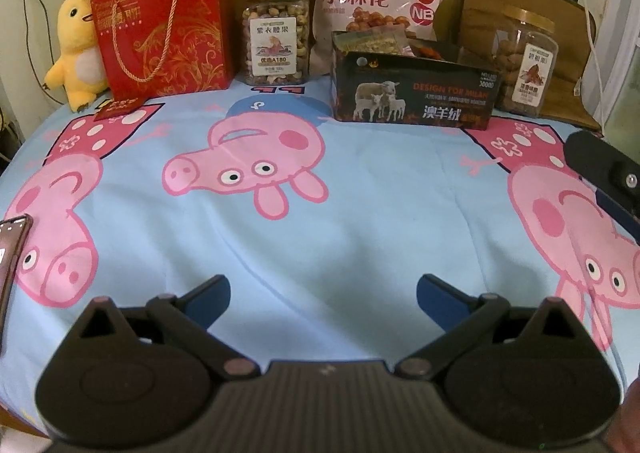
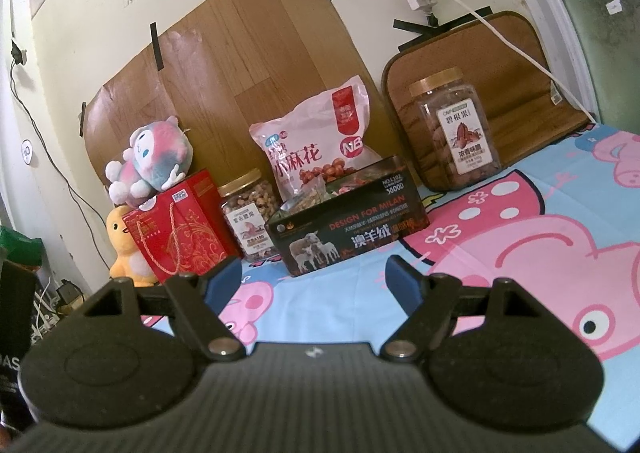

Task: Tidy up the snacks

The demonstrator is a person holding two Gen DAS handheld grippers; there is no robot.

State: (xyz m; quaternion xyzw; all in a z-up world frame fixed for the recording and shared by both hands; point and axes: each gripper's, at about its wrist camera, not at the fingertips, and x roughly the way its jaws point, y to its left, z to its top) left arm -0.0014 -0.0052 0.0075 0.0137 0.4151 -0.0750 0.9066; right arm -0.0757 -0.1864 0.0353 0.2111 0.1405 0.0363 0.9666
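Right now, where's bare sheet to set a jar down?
Free: the broad blue sheet between the left gripper and the black box. Crowded: the back row, from red gift bag and cashew jar to the pecan jar.

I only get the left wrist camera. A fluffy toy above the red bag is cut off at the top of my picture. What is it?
Observer: The right wrist view shows all of it: a pink, white and teal plush toy lying on top of the red gift bag.
Operator: Is the right gripper holding anything?
Observer: No. Its fingers are spread apart with nothing between them.
Operator: What's on the wall above the pink snack bag?
Observer: A wood-pattern board, stuck to the wall with strips of black tape.
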